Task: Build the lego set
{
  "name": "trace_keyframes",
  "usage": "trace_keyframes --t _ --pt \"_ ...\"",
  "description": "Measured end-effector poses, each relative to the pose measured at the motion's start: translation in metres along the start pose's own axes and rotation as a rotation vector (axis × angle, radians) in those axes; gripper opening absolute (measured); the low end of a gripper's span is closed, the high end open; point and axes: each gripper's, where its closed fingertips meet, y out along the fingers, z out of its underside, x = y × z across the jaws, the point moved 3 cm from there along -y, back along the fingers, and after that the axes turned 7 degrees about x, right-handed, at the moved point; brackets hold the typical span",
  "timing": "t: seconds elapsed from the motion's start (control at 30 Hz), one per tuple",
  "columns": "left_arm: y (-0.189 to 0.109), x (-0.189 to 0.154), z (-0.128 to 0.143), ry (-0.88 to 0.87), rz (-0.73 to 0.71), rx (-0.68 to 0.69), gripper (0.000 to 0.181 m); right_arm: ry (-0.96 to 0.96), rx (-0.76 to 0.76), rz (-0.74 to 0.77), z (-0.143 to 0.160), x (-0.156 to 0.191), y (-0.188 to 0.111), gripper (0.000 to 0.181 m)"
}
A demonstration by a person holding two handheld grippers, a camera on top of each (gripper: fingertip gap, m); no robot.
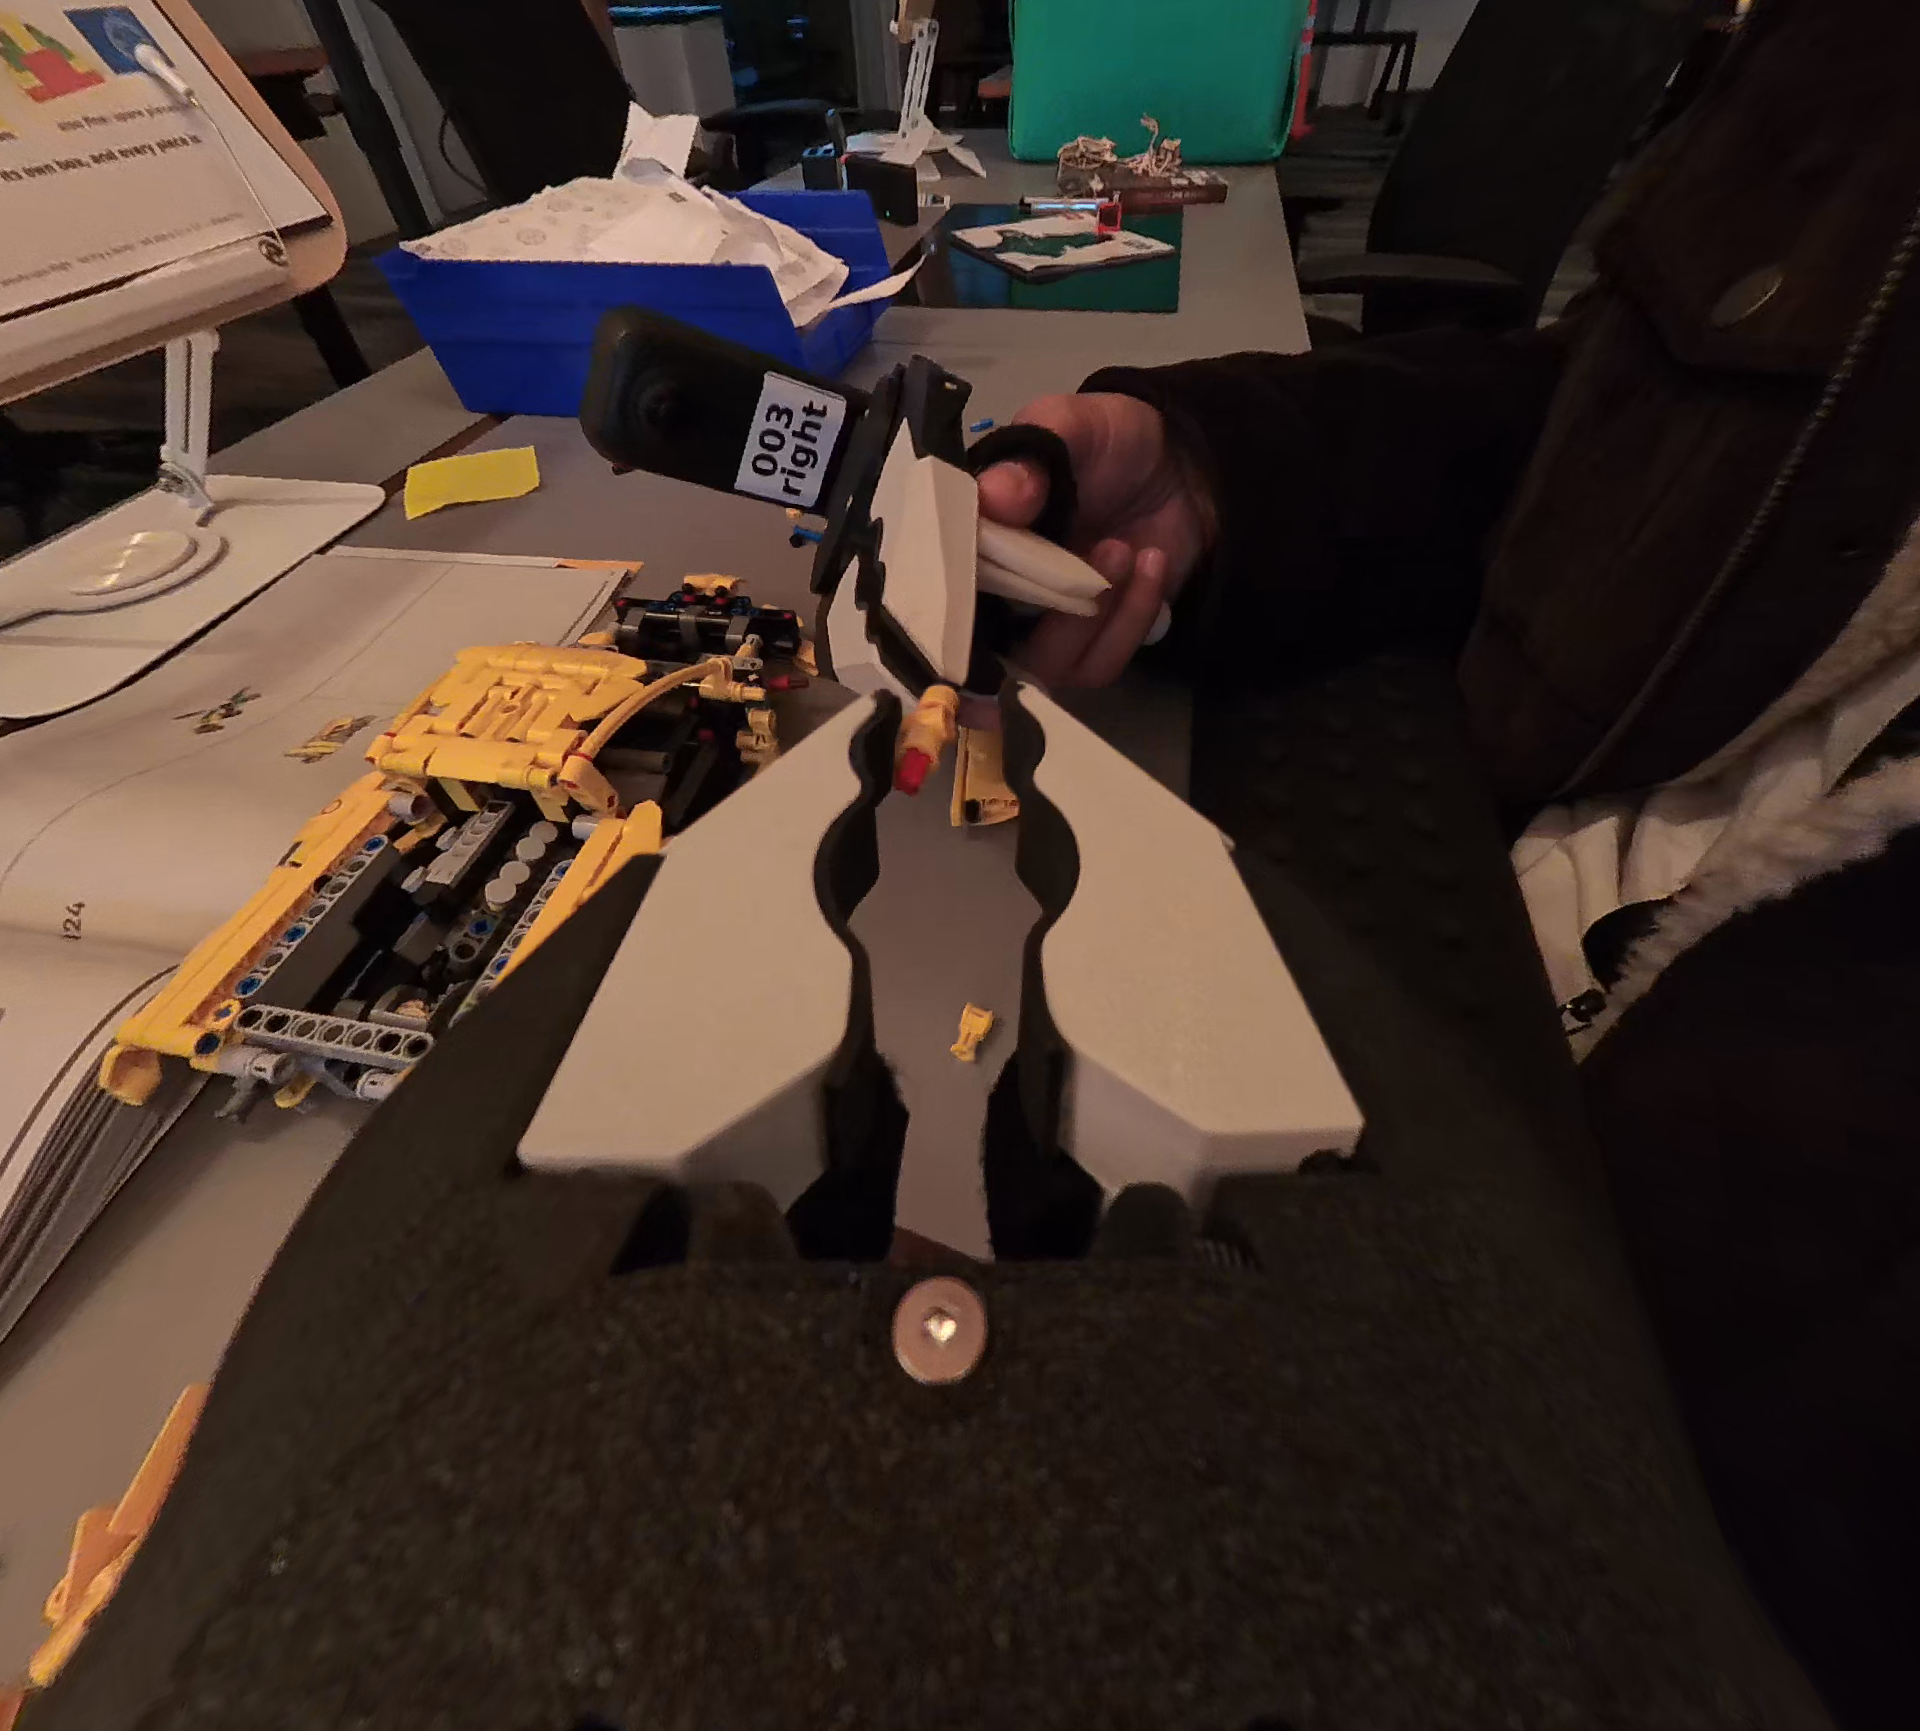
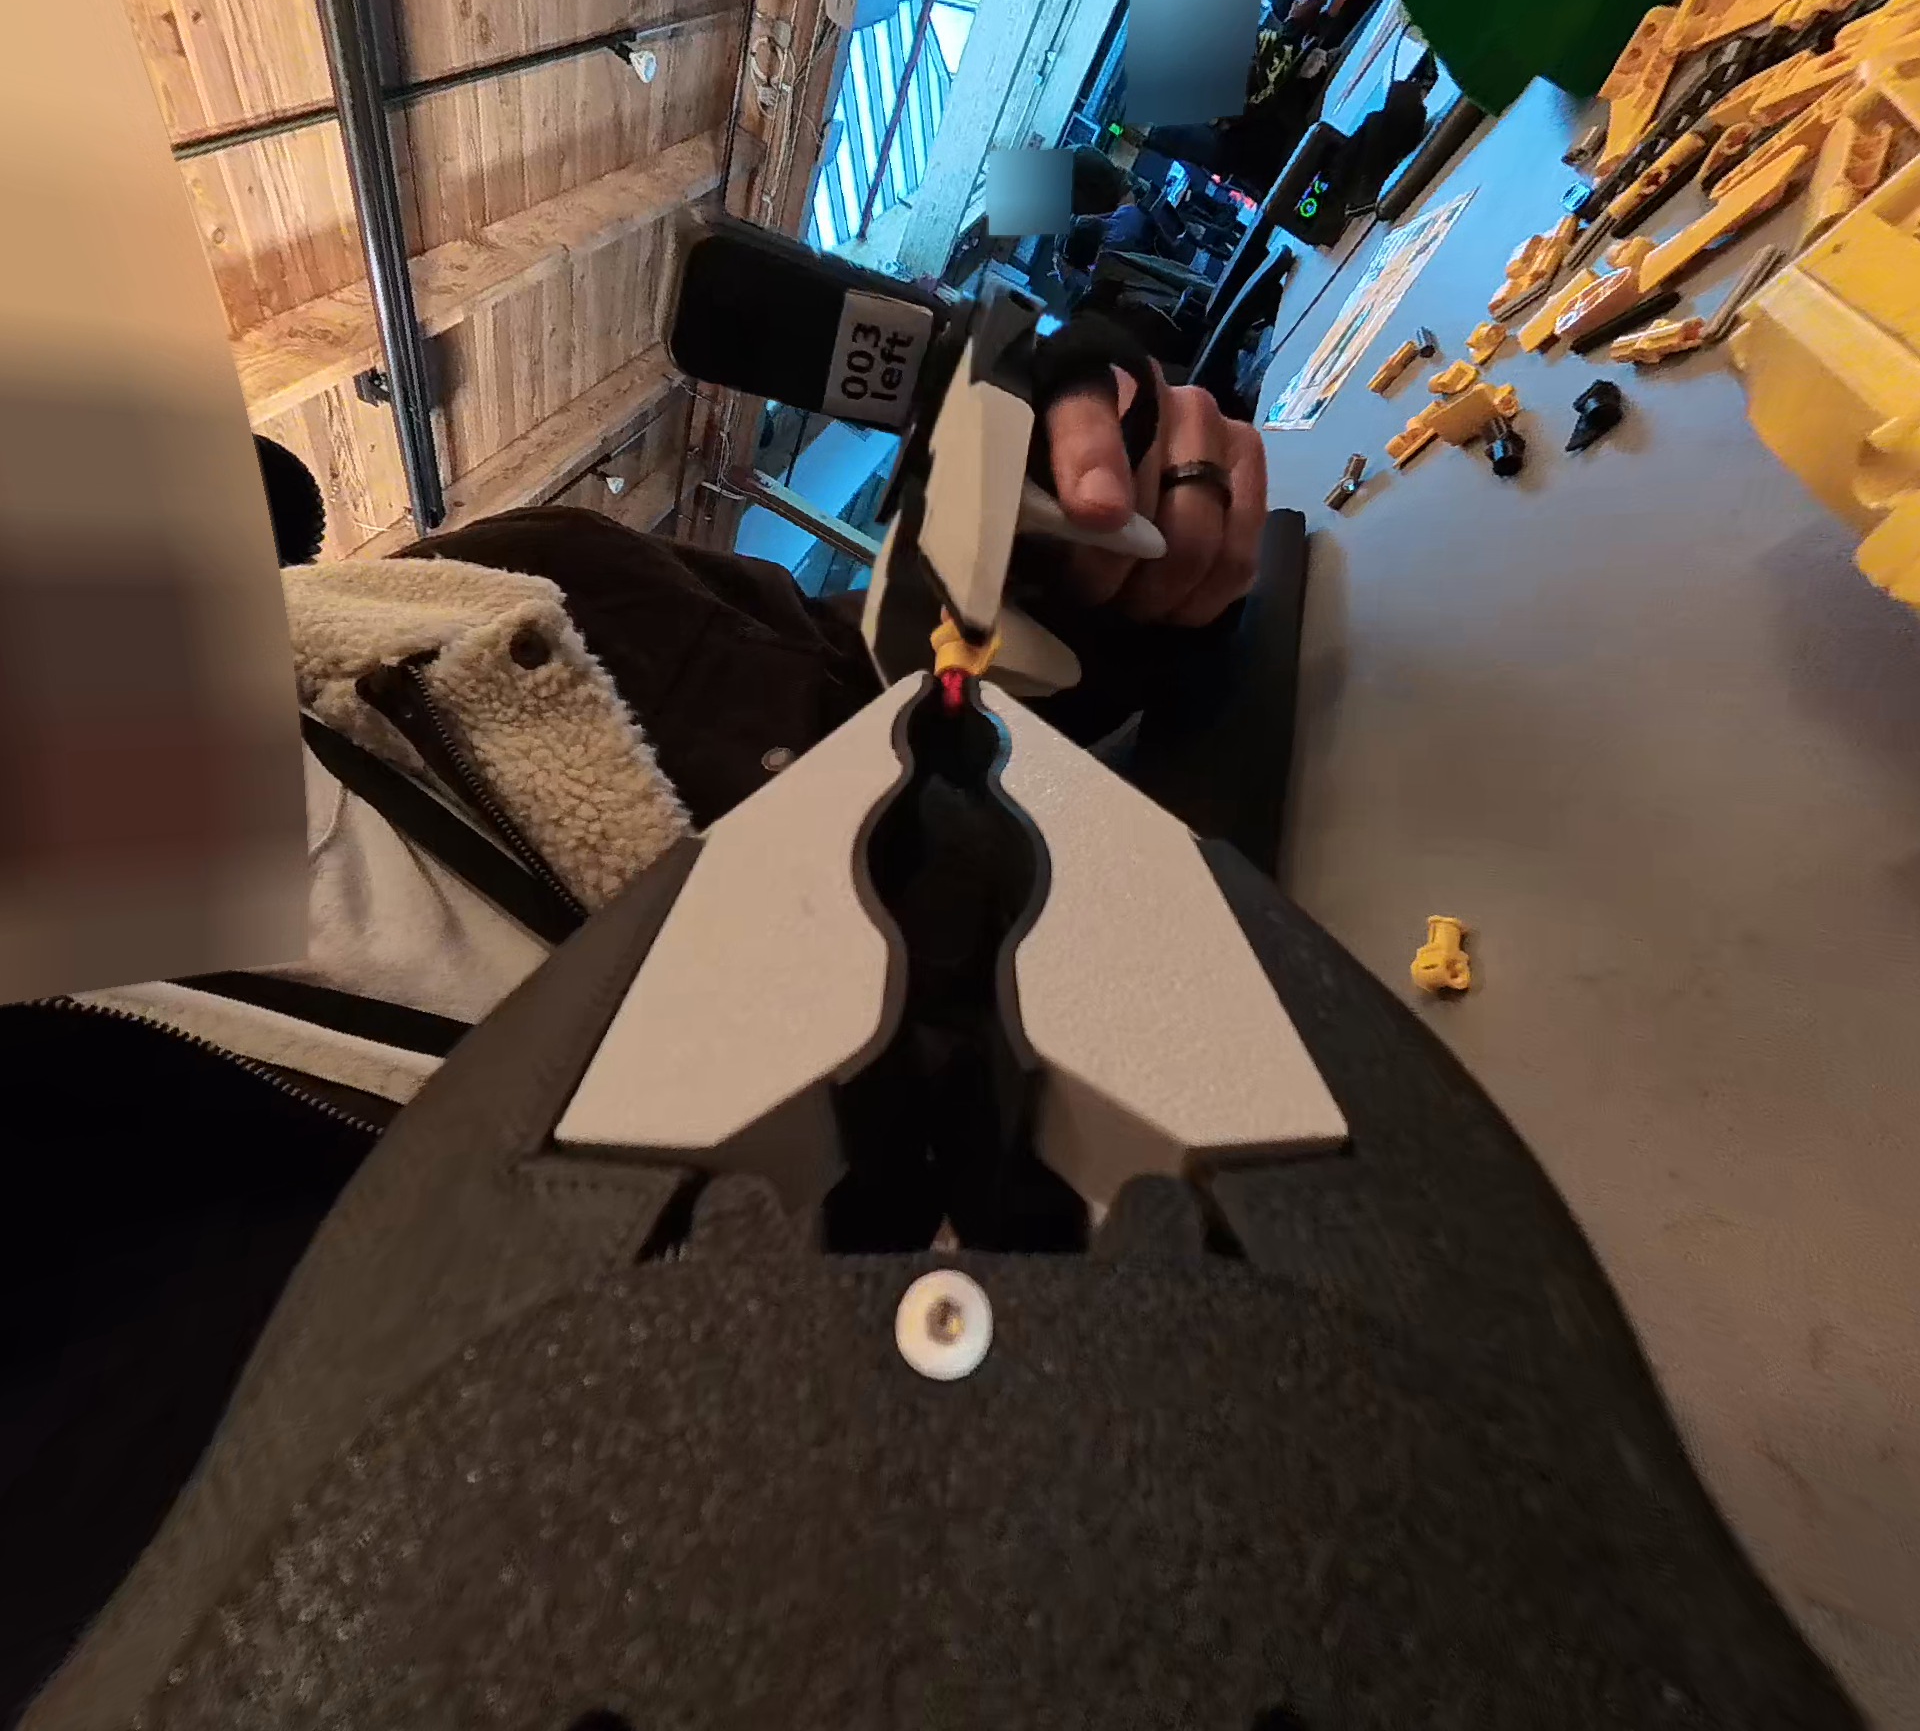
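Apparently both my grippers meet at frame centre over one yellow connector with its red pin: right gripper pinching the pin, left gripper gripping yellow, to seat it, the model waiting centre-left

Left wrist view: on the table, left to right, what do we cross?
White stand base → open instruction book → yellow lego vehicle → small yellow piece with red tip, held at the right gripper → person's hand.
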Motion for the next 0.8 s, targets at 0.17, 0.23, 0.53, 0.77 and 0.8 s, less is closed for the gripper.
trace_keyframes --t 0.17,0.23,0.53,0.77,0.8 --pt "0.001 0.001 -0.001 0.015 -0.014 0.005 0.009 -0.006 -0.001 -0.009 0.0 0.001 0.0 0.003" --pt "0.001 0.001 0.0 0.019 -0.016 0.013 0.009 -0.01 0.002 0.001 0.0 0.0 0.0 0.003" --pt "-0.006 0.021 0.01 -0.077 -0.112 -0.053 0.009 -0.164 -0.022 0.232 -0.008 -0.012 -0.009 0.003" --pt "-0.036 0.06 0.019 -0.219 -0.272 -0.155 0.008 -0.333 -0.001 0.471 -0.009 -0.027 -0.02 0.008" --pt "-0.037 0.063 0.023 -0.243 -0.272 -0.145 0.008 -0.37 0.022 0.511 -0.008 -0.029 -0.019 0.012"
